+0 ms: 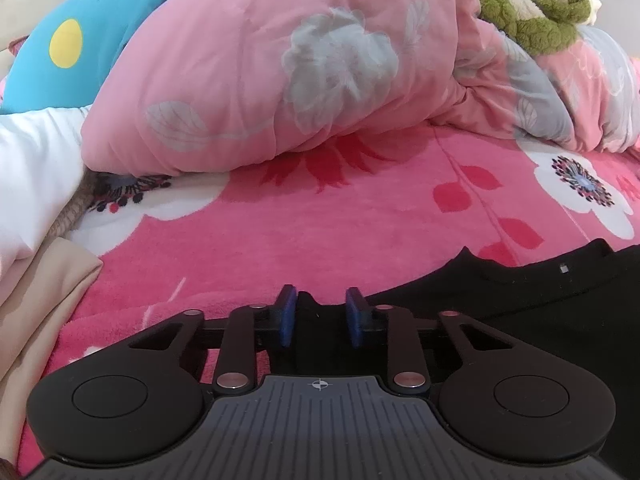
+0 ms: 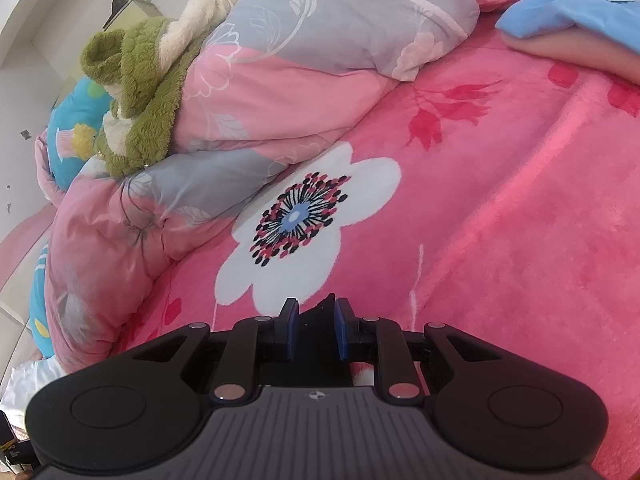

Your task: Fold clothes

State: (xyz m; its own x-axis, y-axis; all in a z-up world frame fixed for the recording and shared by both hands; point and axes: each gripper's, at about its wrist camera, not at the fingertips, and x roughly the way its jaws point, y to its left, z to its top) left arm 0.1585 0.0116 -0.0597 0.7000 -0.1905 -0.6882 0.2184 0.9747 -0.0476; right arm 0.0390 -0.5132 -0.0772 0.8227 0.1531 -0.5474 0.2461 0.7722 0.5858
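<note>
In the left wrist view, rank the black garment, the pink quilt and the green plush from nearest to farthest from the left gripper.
1. Black garment: between the left gripper's fingers, spreading right.
2. Pink quilt: ahead, across the blanket.
3. Green plush: top right, on the quilt.

We see a bed covered by a pink fleece blanket [image 2: 500,220] printed with white flowers and red leaves. Behind the blanket a pink and grey quilt [image 1: 280,72] lies heaped, a green and cream plush robe [image 2: 136,92] draped on top of it. A blue pillow [image 1: 80,40] with a yellow dot sits left of the quilt. Beyond the quilt, a pale wall [image 2: 36,12] stands in even light.
</note>
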